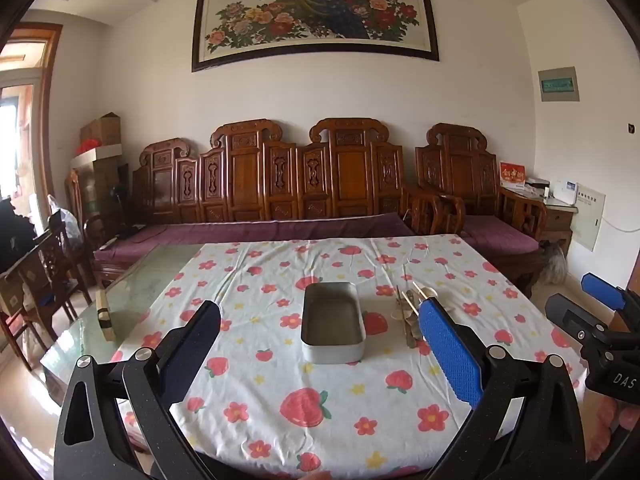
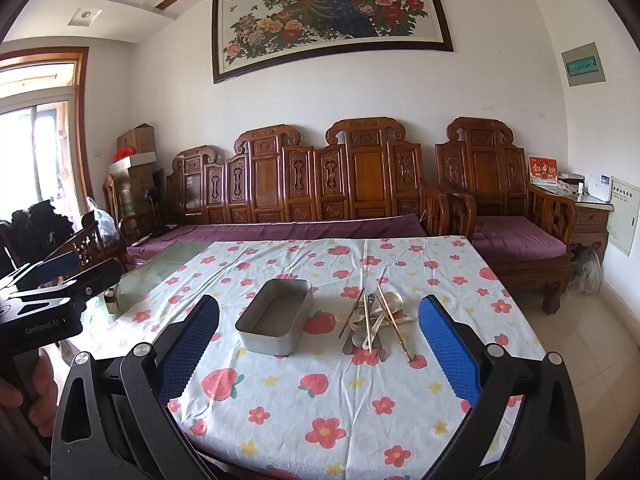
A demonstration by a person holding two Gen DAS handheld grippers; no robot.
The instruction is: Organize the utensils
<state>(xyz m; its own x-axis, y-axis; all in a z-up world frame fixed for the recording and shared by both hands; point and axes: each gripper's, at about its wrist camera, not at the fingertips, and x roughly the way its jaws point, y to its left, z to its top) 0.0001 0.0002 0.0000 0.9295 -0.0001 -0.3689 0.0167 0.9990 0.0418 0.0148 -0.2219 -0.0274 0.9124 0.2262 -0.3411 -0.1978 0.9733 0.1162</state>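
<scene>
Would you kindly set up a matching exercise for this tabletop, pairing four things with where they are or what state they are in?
Things:
1. metal tin
2. chopsticks and spoons
3. left claw
4. framed peacock picture

Descriptions:
A. hanging on the wall above the carved wooden sofa
B. heaped loosely on the tablecloth, to the right of the tin
C. empty, lying on the strawberry-print tablecloth
D. open, with nothing between its blue pads

Pairs: 1-C, 2-B, 3-D, 4-A
</scene>
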